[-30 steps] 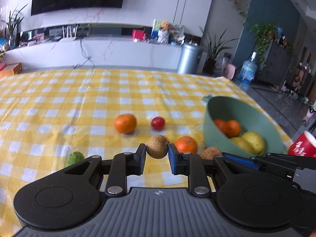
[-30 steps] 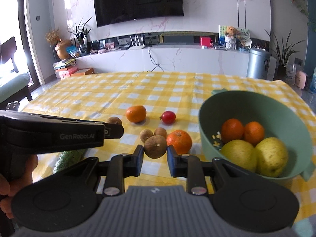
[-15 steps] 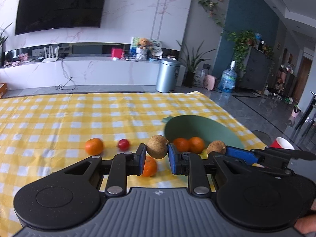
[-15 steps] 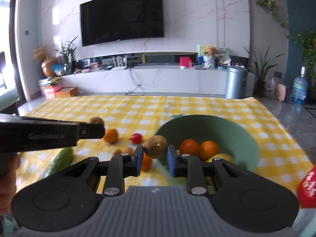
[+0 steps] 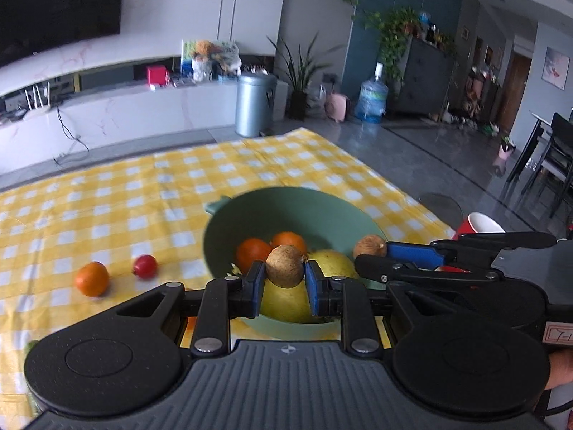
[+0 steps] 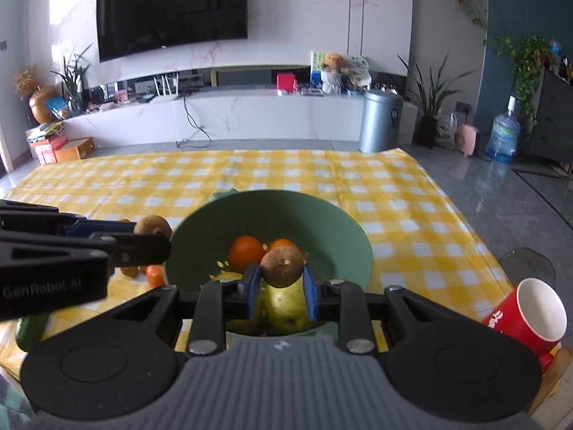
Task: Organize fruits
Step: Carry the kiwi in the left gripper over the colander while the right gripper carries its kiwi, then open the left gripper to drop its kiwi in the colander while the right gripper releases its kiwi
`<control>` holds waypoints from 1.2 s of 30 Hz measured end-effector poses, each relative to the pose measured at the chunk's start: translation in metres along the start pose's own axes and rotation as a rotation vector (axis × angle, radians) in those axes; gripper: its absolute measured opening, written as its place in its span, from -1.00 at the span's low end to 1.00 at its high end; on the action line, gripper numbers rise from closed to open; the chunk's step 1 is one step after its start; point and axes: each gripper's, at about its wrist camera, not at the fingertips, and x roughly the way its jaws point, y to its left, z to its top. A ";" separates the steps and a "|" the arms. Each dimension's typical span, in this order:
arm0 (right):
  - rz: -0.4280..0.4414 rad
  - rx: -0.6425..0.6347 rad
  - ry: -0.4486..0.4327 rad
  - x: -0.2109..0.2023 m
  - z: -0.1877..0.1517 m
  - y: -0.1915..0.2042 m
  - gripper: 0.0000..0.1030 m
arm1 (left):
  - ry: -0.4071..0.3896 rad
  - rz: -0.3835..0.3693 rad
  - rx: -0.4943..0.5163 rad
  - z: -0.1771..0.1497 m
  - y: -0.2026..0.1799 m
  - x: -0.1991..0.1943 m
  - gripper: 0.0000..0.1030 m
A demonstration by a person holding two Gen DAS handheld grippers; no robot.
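Right wrist view alone shows the cucumber (image 6: 30,329) beside the bowl (image 6: 333,225).

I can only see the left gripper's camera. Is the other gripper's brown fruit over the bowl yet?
Observer: It looks so. In the right wrist view the right gripper is shut on its brown fruit, with the inside of the green bowl right behind it.
Operator: Is anything green lying on the table?
Observer: Yes, a cucumber lies on the yellow cloth at its near left corner.
Operator: What about the red cup? I only see a bit of it.
Observer: The red cup is tilted, and its white inside looks empty.
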 end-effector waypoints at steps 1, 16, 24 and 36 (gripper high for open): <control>0.004 0.007 0.014 0.003 -0.001 -0.002 -0.57 | 0.011 0.001 0.001 0.000 -0.001 0.004 -0.48; 0.018 0.033 0.104 0.028 -0.005 -0.005 -0.57 | 0.113 0.007 0.005 -0.003 0.004 0.035 -0.48; 0.016 0.031 0.127 0.031 -0.006 -0.003 -0.57 | 0.151 0.012 -0.007 -0.007 0.006 0.043 -0.48; 0.009 0.066 0.110 0.029 -0.005 -0.009 -0.32 | 0.112 0.032 -0.028 -0.003 0.009 0.031 -0.18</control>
